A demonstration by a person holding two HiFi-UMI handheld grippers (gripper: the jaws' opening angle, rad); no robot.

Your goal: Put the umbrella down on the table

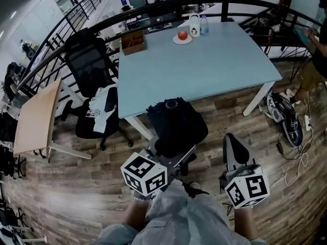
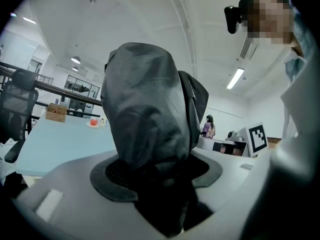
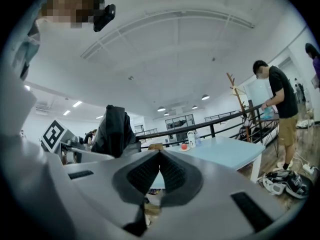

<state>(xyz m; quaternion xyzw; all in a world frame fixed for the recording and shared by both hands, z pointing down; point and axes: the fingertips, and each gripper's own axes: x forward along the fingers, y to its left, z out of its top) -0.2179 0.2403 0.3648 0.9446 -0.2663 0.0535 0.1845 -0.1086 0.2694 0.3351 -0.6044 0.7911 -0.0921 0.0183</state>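
Observation:
A folded black umbrella [image 1: 176,124] stands upright in my left gripper [image 1: 171,152], just short of the near edge of the light blue table [image 1: 204,65]. In the left gripper view its dark fabric [image 2: 147,109] fills the gap between the two pads, and the left gripper [image 2: 157,169] is shut on it with the jaws held wide. My right gripper [image 1: 232,142] hovers to the right of the umbrella over the floor. Its pads meet at the tips with nothing between them [image 3: 160,156]. The right gripper view shows the umbrella [image 3: 115,131] at its left and the table [image 3: 225,149] ahead.
On the table's far side are a wooden box [image 1: 134,42], a plate with a red object [image 1: 182,37] and two bottles [image 1: 198,25]. A black office chair [image 1: 94,70] stands left of the table, beside a wooden side table [image 1: 36,116]. Shoes and cables [image 1: 286,119] lie on the floor at the right, near a standing person [image 3: 277,104].

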